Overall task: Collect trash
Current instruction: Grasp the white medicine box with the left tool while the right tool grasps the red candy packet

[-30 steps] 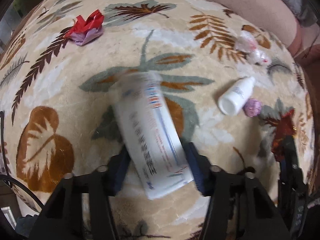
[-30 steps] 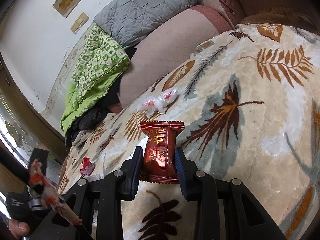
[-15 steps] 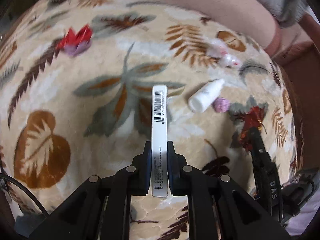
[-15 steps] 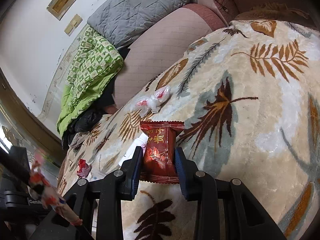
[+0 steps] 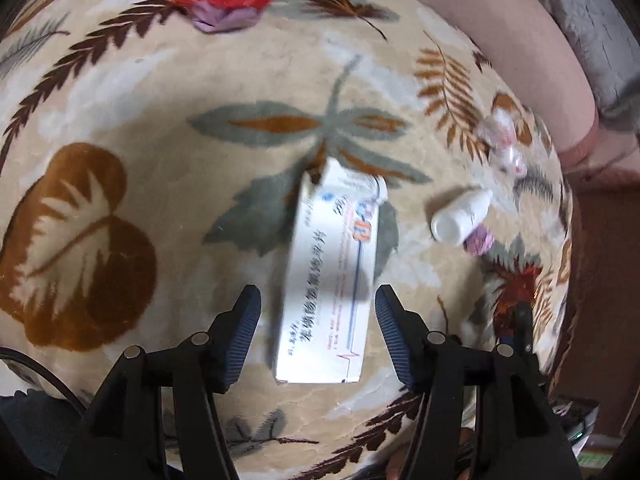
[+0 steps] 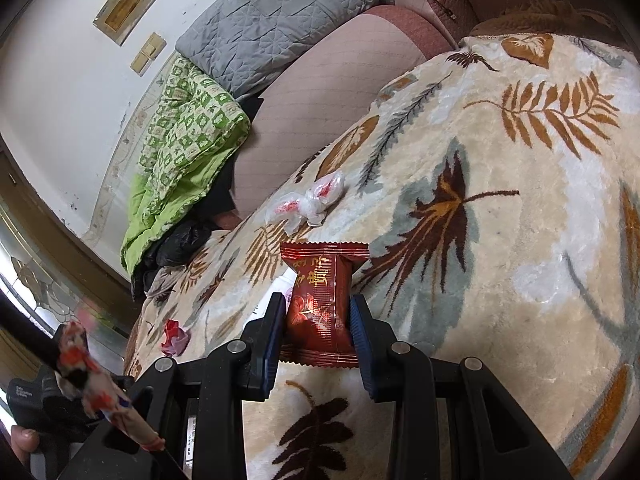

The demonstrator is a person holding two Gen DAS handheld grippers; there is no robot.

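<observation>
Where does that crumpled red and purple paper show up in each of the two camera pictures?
Left wrist view: the red and purple paper lies at the top, left of centre, on the leaf-patterned blanket.
Right wrist view: the same paper sits low on the left, small, beyond the right gripper.
Shared landmark: the clear plastic wrappers with red marks near the blanket's edge.

A box (image 5: 332,276) lies flat on the blanket (image 5: 168,92), lengthwise between the 2 spread fingers of the left gripper (image 5: 318,310), touching neither. To its right lies a small bottle (image 5: 460,220), with a crumpled scrap (image 5: 480,240) touching its near side and a plastic wrapper (image 5: 502,142) beyond it. A crumpled paper wad (image 5: 228,0) sits far off to the upper left. The right gripper (image 6: 318,320) clamps a snack packet (image 6: 320,300) upright above the blanket, the wrapper behind it.
</observation>
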